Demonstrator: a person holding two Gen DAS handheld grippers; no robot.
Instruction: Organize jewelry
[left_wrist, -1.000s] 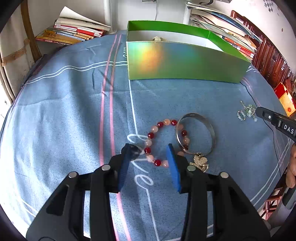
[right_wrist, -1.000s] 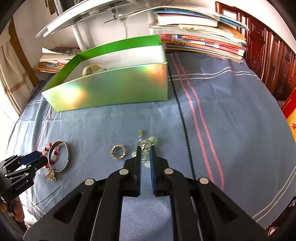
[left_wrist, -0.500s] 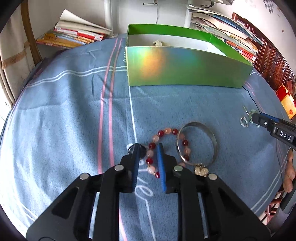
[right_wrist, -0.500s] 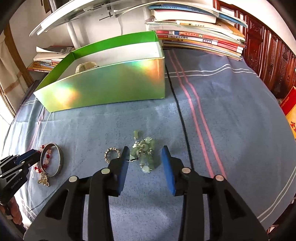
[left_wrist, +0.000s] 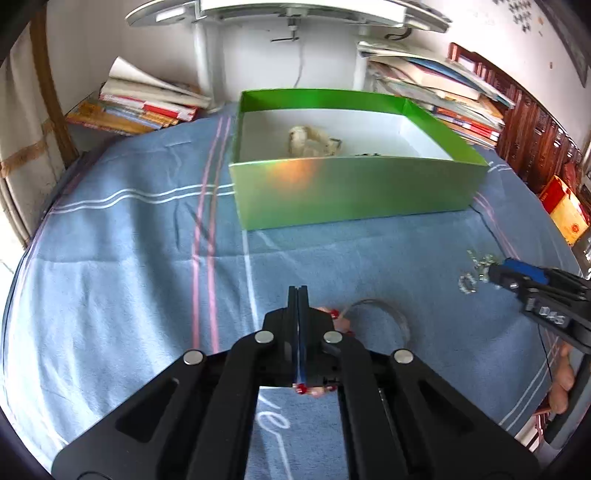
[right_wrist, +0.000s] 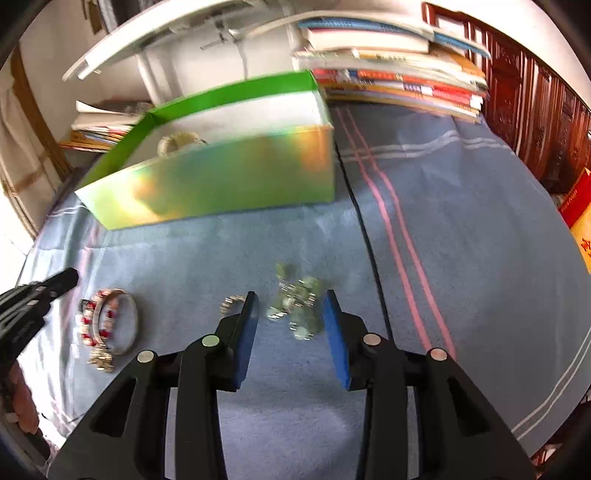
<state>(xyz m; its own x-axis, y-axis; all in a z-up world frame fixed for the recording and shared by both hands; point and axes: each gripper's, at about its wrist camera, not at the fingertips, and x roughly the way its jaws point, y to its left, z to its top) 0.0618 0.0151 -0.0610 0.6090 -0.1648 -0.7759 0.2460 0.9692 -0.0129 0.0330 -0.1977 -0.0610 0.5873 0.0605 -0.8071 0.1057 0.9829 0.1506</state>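
On the blue cloth (left_wrist: 122, 258) over the bench, the left tongs (left_wrist: 297, 295) are pressed together on the bead bracelet (left_wrist: 334, 314); red and pink beads show beside and beneath the closed fingers. Just right of them a silver bangle (left_wrist: 400, 317) lies on the cloth, overlapping the bracelet in the right wrist view, with a small gold charm (right_wrist: 100, 360) at its near edge. Behind stands the green box (left_wrist: 351, 188), open-topped, with a pale piece (left_wrist: 308, 142) lying inside. Further right a small ring (right_wrist: 231, 301) lies near the left finger of the right tongs (right_wrist: 290, 321), which are spread and straddle a green cluster (right_wrist: 297, 306) of beads and metal without touching it. Books (right_wrist: 399, 83) are stacked along the wall behind.
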